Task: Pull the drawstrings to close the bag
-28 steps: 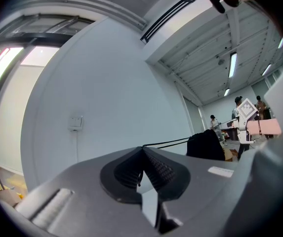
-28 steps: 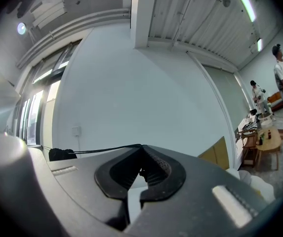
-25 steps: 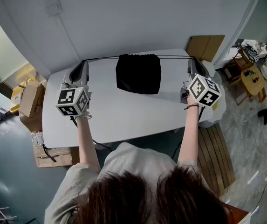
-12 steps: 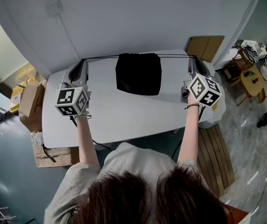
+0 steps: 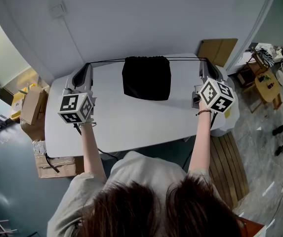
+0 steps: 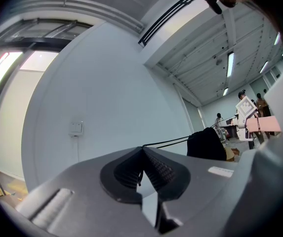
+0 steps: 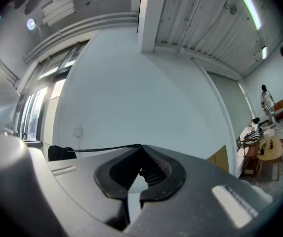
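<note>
The bag [image 5: 146,78] is black cloth, roughly square, and lies flat on the far middle of the white table [image 5: 131,120], close to the far edge and the grey wall [image 5: 146,23]. Its far edge, where the mouth is, looks gathered into small puckers, while the near edge hangs smooth and slightly rounded. From that puckered edge a thin black cord runs out to each side, both drawn into nearly straight lines above the tabletop.

The left drawstring [image 5: 106,61] leads to the left gripper [image 5: 88,66], which sits at the far left of the table. In the left gripper view its jaws are closed tight on the cord, which shows there as two thin strands [image 6: 168,142] running side by side to the dark bag [image 6: 206,144] on the right.

The right drawstring [image 5: 185,59] leads to the right gripper [image 5: 203,63] at the far right of the table. Its ribbed pads [image 7: 153,168] are likewise pressed together on the cord [image 7: 106,148], which stretches left to the bag [image 7: 61,153].

The bag lies about midway between the two grippers, well apart from both.
</note>
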`<state>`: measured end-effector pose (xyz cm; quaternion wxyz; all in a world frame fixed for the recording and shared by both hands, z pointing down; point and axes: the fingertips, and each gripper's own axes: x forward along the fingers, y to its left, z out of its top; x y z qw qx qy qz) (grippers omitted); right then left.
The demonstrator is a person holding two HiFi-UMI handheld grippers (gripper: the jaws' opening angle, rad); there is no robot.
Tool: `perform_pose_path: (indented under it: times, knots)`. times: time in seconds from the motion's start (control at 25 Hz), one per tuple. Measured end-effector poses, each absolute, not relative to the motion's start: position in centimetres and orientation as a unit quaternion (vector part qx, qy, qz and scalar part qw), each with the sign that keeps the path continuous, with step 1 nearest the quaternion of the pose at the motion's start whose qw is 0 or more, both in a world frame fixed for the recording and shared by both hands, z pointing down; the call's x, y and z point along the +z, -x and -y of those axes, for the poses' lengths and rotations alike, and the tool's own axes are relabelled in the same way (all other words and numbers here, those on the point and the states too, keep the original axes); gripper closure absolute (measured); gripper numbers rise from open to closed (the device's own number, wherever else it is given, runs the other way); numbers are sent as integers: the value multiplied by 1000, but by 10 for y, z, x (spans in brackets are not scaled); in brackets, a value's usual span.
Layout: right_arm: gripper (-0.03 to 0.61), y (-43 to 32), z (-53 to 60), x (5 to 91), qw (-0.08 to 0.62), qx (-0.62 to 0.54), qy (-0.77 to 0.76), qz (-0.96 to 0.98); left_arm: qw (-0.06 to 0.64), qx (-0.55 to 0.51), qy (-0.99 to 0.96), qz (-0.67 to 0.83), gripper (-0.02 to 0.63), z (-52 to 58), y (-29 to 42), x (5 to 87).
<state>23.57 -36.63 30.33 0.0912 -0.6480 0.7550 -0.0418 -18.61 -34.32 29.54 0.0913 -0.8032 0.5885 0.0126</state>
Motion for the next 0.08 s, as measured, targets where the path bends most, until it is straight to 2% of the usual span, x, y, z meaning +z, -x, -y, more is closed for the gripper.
perform_pose_path:
  times: [0.08]
  knots:
    - [566, -235, 366, 302, 92, -41, 648, -755, 93, 11, 803, -588, 612, 343, 186, 295]
